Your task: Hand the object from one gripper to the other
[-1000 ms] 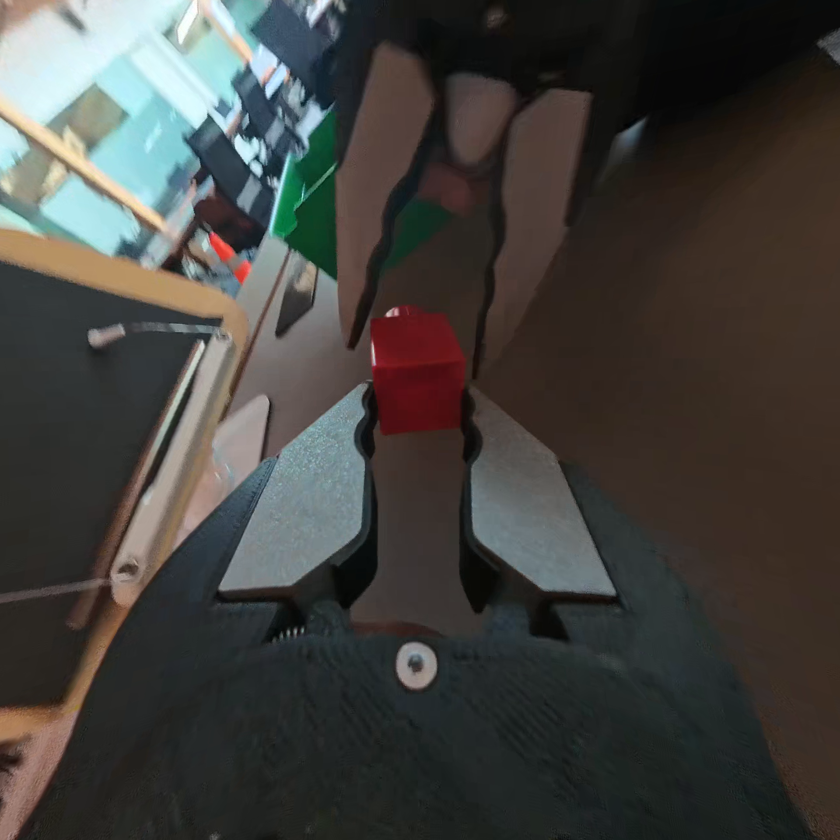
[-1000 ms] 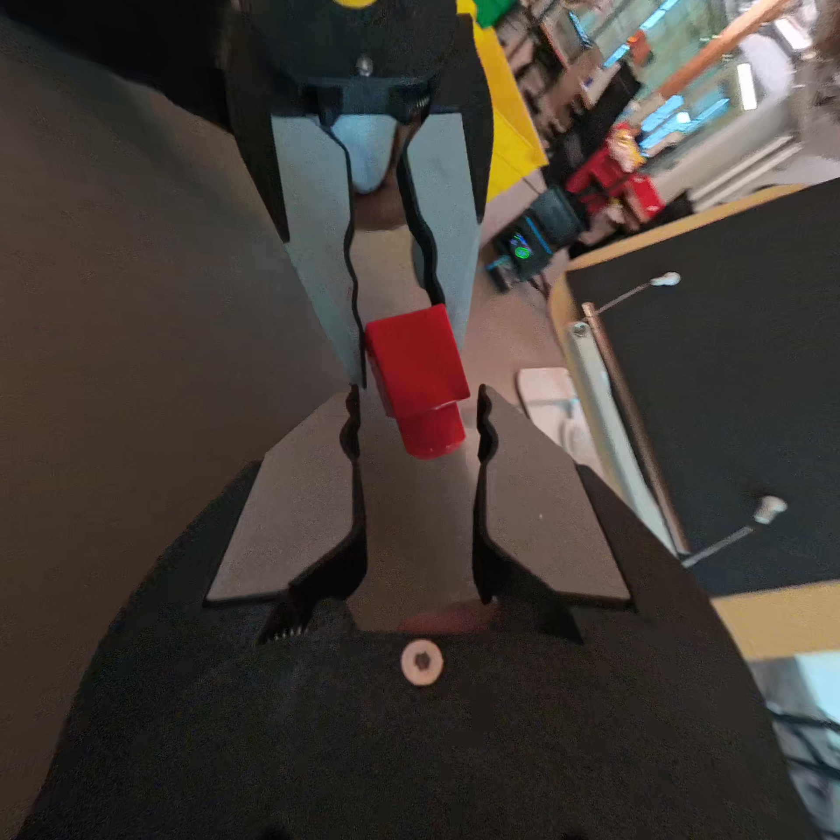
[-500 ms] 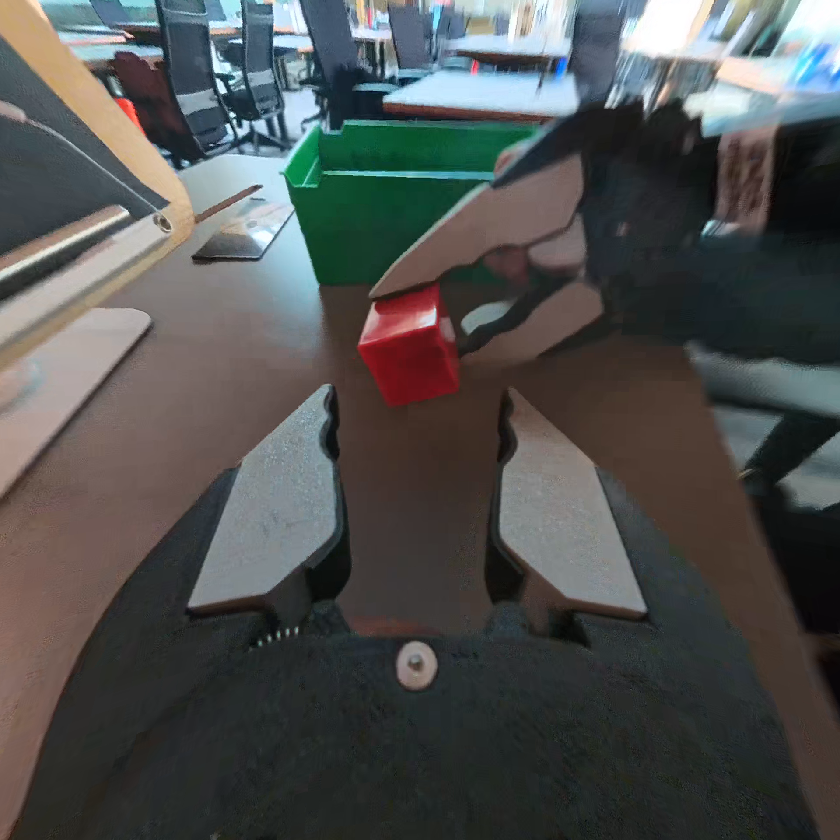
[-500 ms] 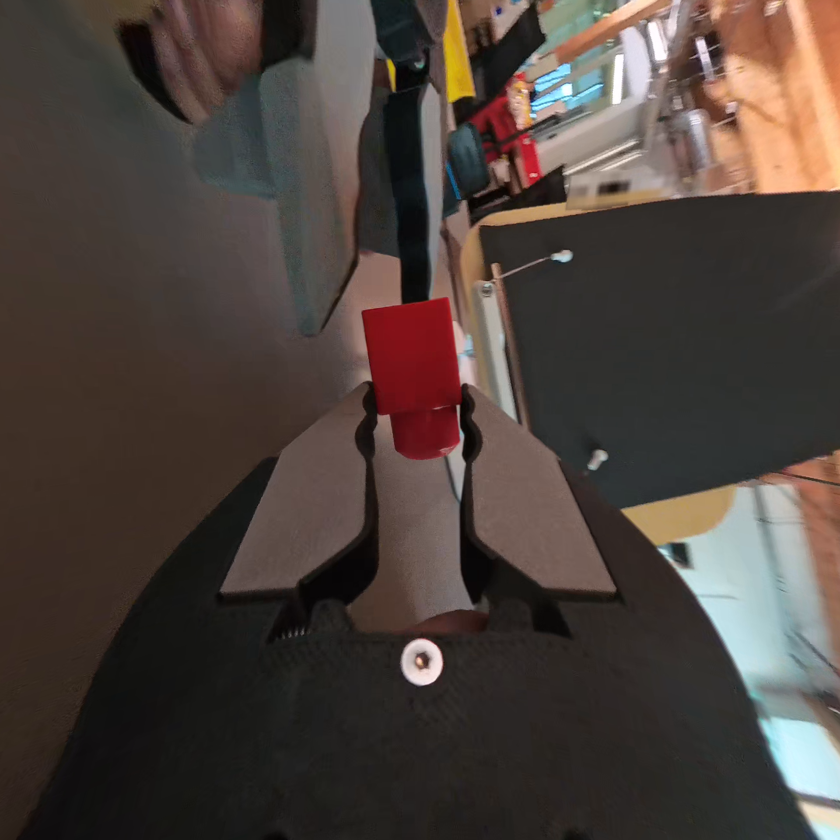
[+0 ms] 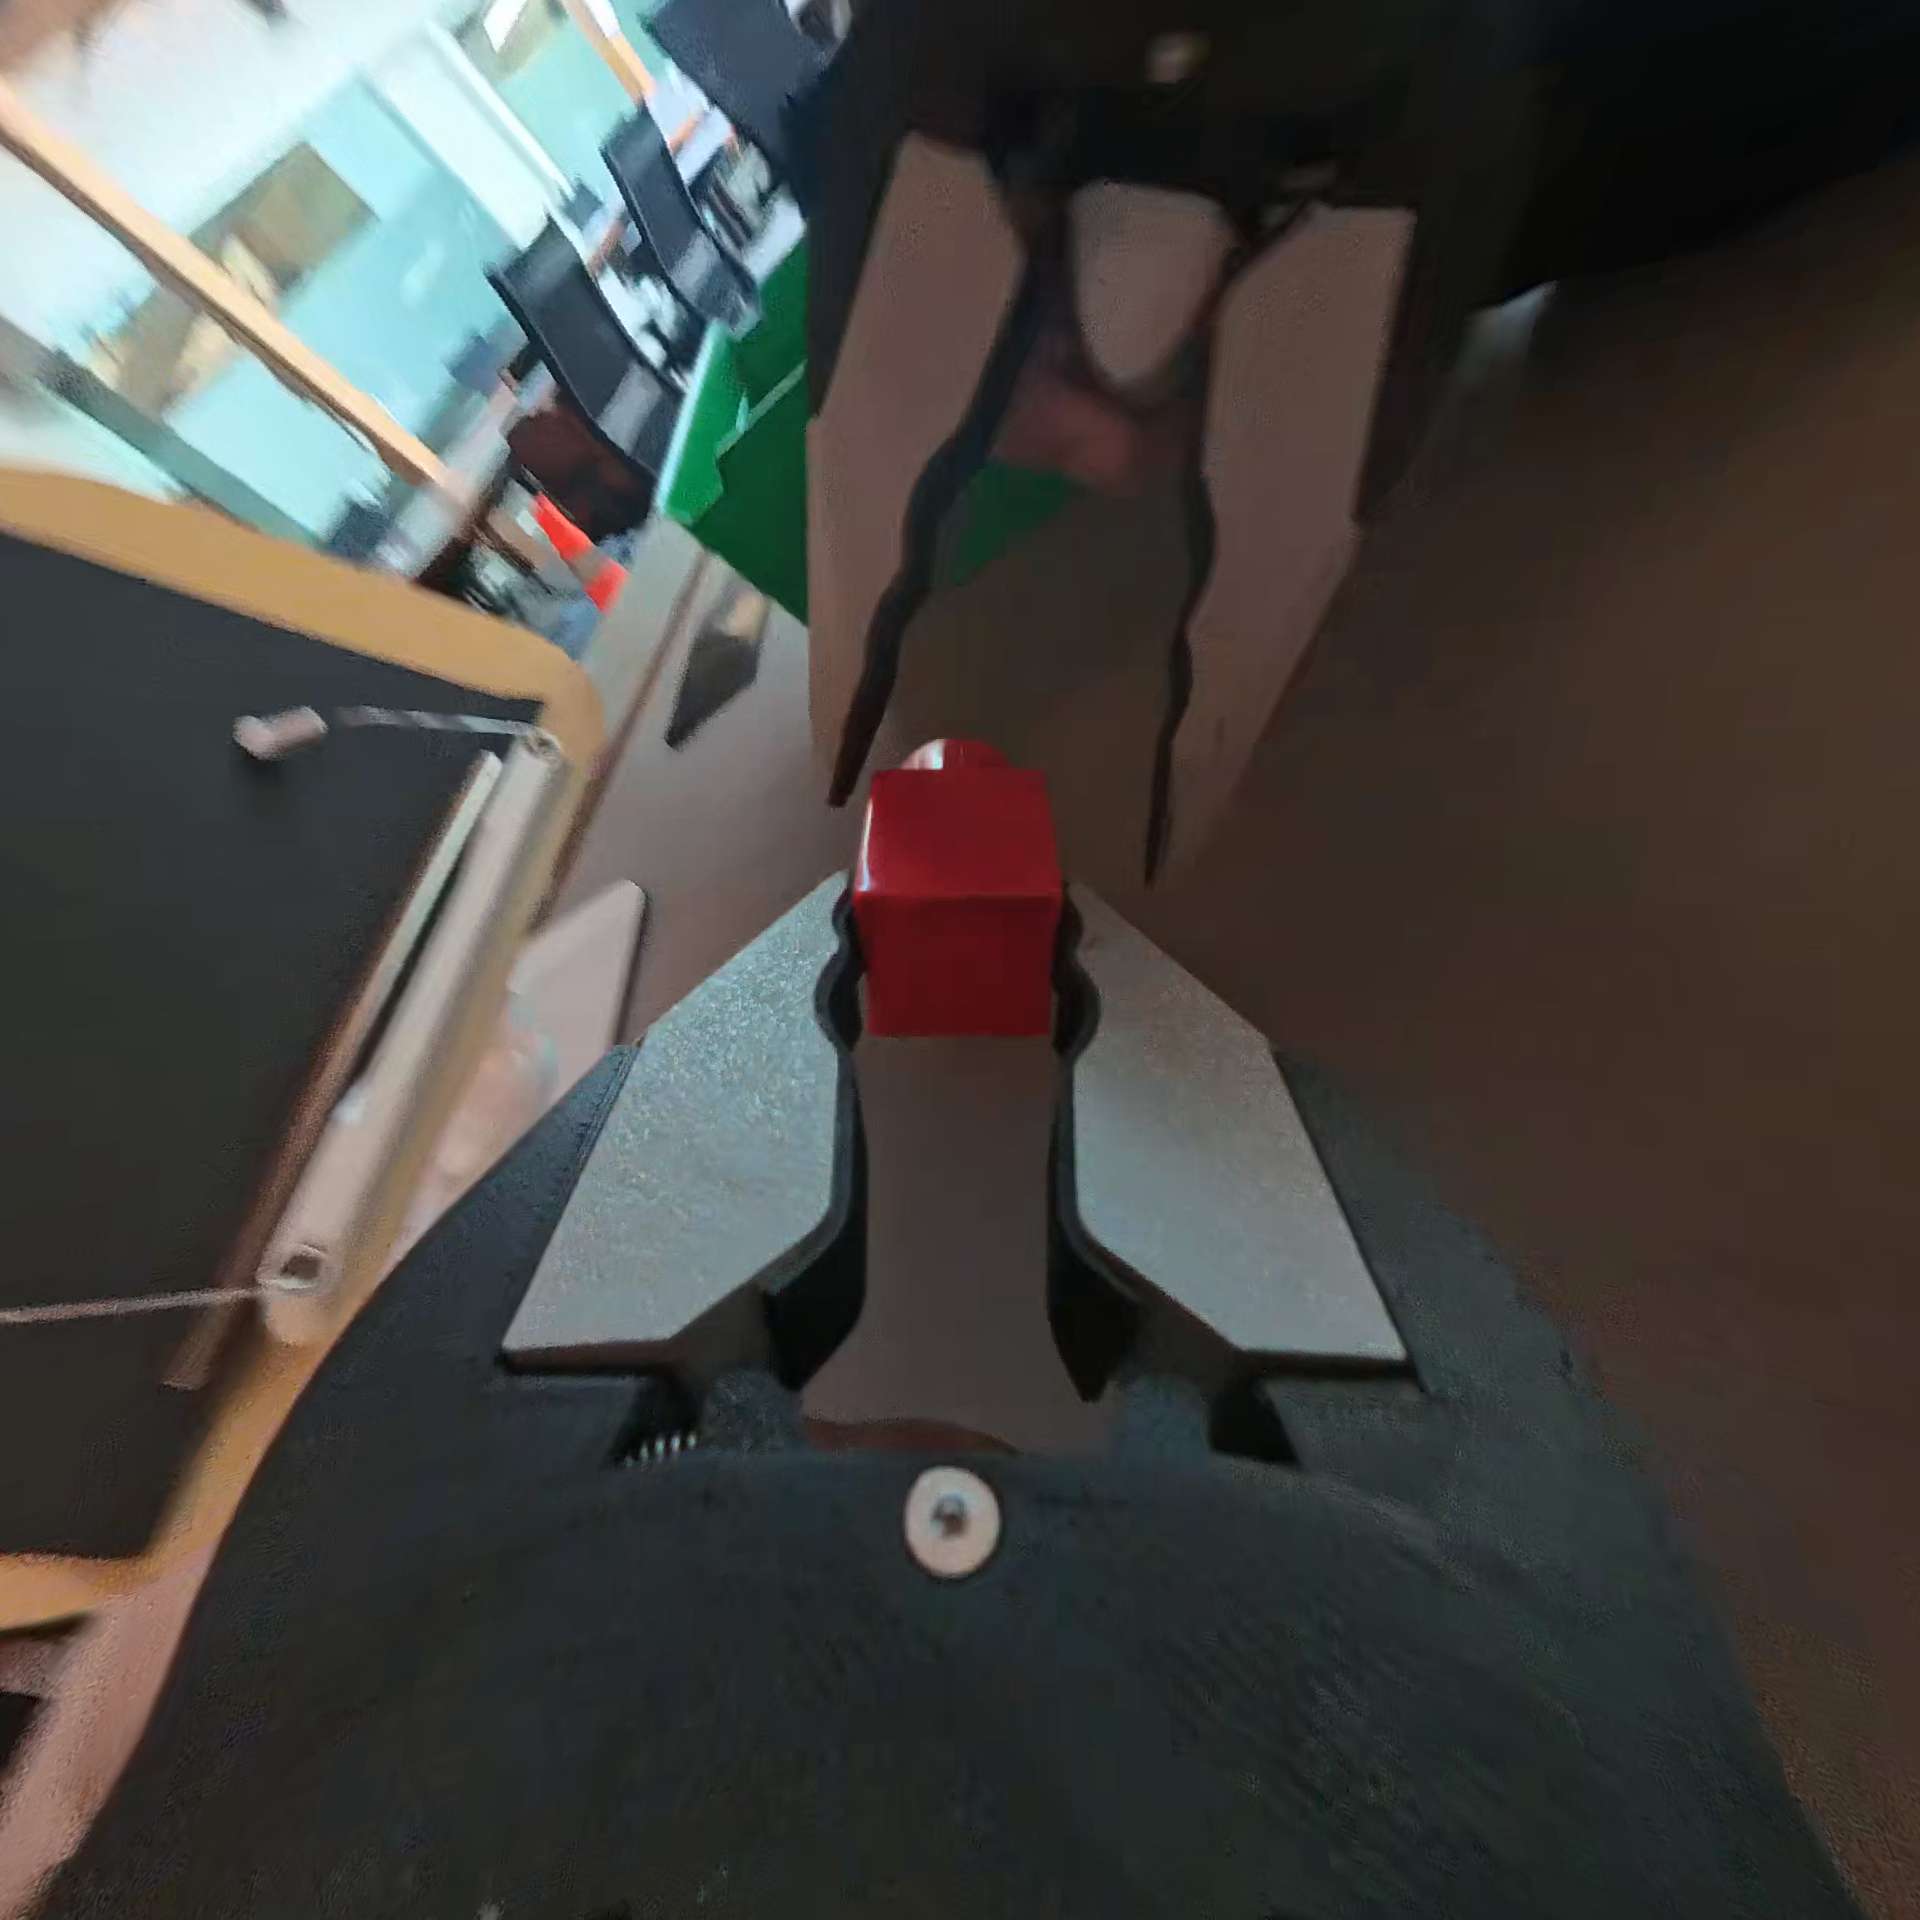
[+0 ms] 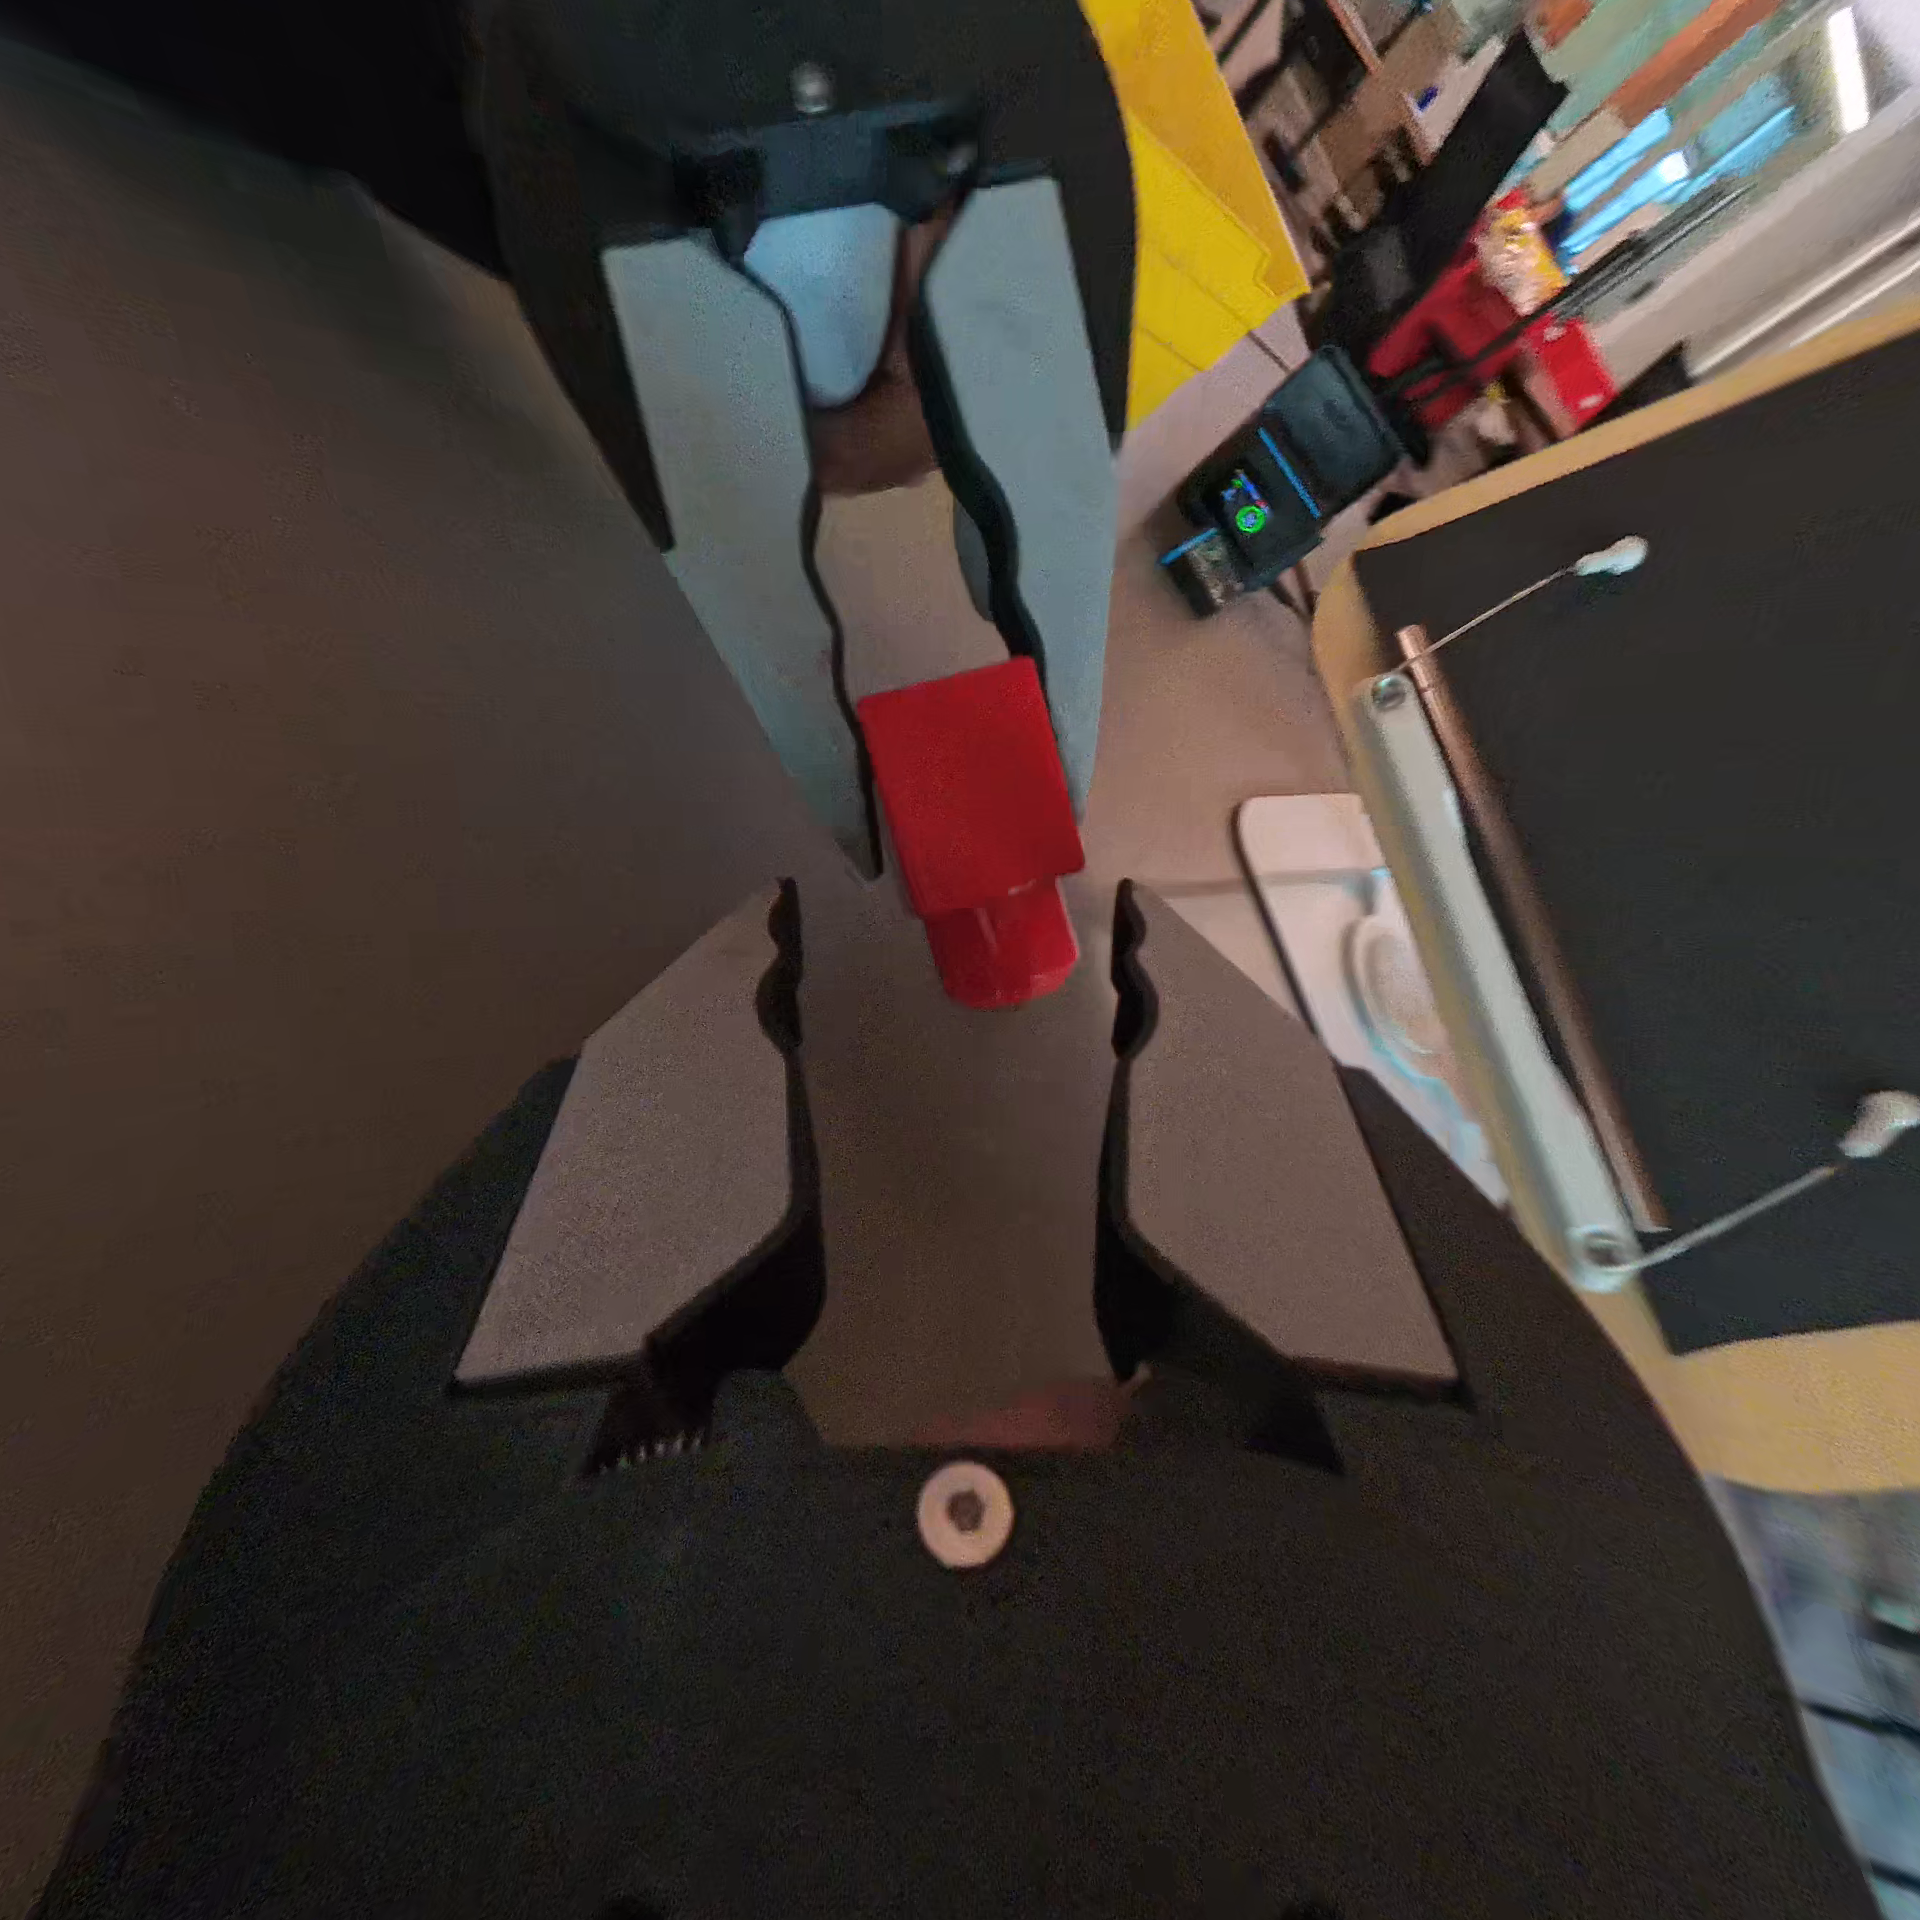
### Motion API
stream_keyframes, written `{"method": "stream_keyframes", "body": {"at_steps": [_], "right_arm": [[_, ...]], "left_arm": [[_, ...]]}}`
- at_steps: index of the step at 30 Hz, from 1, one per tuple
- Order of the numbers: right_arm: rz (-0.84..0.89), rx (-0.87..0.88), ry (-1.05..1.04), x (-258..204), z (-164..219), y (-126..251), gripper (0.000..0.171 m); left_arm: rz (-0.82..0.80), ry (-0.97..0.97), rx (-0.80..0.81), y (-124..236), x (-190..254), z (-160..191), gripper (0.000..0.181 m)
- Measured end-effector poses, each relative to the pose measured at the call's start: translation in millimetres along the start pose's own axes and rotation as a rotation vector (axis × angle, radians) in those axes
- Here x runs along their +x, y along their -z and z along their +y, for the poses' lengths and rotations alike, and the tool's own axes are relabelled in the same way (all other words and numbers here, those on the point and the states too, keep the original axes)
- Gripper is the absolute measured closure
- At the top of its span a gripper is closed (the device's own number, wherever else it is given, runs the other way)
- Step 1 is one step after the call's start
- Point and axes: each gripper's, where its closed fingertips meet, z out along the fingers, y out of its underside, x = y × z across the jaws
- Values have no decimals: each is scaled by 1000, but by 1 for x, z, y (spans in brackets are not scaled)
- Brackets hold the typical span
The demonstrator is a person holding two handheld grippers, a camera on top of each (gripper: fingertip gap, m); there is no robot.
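A red block with a round stud on its far end is clamped between the tips of my left gripper, which is shut on it above the brown table. My right gripper faces it from the far side, open, its tips either side of the stud end. In the right wrist view the right gripper is open, with the red stud between its tips and not touching them. The left gripper holds the block's body from the far side.
A black board with a tan rim and a metal clip stands close on the left, and on the right in the right wrist view. A green bin, a yellow sheet and a small black device lie beyond. The brown table spreads below.
Half a second ago the right gripper was shut on the block and the left was open and apart. Now the left is shut on it and the right is open, as one second ago.
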Motion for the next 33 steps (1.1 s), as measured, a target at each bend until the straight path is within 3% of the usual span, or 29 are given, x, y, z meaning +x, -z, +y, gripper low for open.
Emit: {"method": "stream_keyframes", "body": {"at_steps": [4, 9, 13, 15, 17, 20, 22, 24, 29, 33], "right_arm": [[-130, -1, -72, -11, 10, 5, 108], [-116, -64, 67, -23, 15, 0, 133], [112, -169, 236, 2, 17, -3, 139], [244, -206, 306, 20, 16, 1, 140], [356, -237, 373, 34, 14, 6, 140], [498, -247, 476, 47, 3, 13, 140], [522, -255, 519, 45, -1, 11, 140], [533, -272, 541, 42, -1, 6, 140], [246, -173, 282, 13, 13, -8, 122], [90, -73, 73, 7, 14, -2, 103]], "left_arm": [[-36, -323, 53, 2, 16, -7, 149], [-35, -409, 2, -7, 26, -3, 149], [-50, -30, 61, -6, 6, -6, 141], [-7, 234, 83, -5, -5, -6, 116], [35, 458, 106, -2, -15, -6, 106], [140, 743, 159, -2, -18, -11, 101], [176, 777, 209, 0, -18, -18, 125], [139, 711, 225, 2, -21, -19, 148], [-30, 123, 22, 2, -12, 2, 149], [-37, -234, 56, 4, 9, -9, 148]]}}
